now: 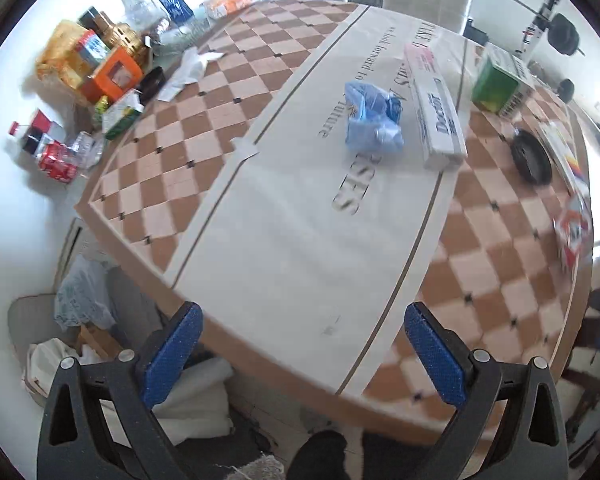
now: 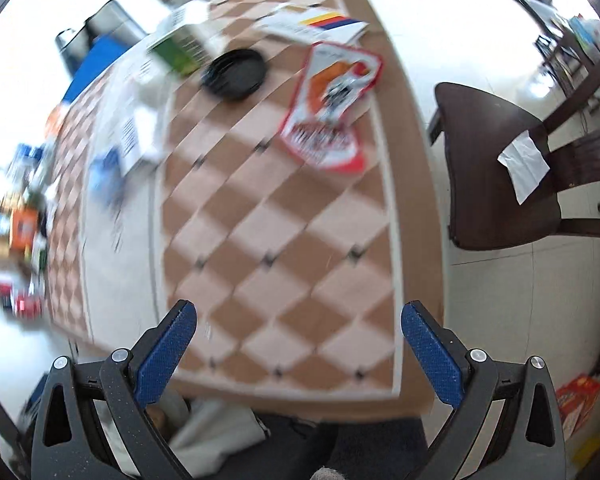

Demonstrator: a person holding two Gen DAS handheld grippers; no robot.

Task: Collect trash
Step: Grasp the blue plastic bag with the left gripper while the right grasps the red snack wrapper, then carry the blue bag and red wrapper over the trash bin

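Left wrist view: the left gripper (image 1: 302, 354) hangs over the near edge of a checkered desk (image 1: 204, 128), its blue fingers (image 1: 172, 354) spread wide with nothing between them. Straight ahead, well apart from the fingers, a crumpled blue plastic bag (image 1: 373, 121) lies on the pale centre strip. Just beside it, on its right, a long white carton (image 1: 434, 108) runs away from the camera, its long axis pointing roughly toward the far edge. A green box (image 1: 498, 82) and a black round lid (image 1: 531, 157) sit further right.

In the right wrist view, blurred by motion, the right gripper (image 2: 296, 354) is also released and empty, near the desk's right corner. A red and white wrapper (image 2: 330, 110) lies flat ahead of it, stretched away from the fingers, with the black lid beyond it to the left.

By position, the left hand looks nearer the blue bag and the right hand nearer the wrapper; either must reach forward across the desk.
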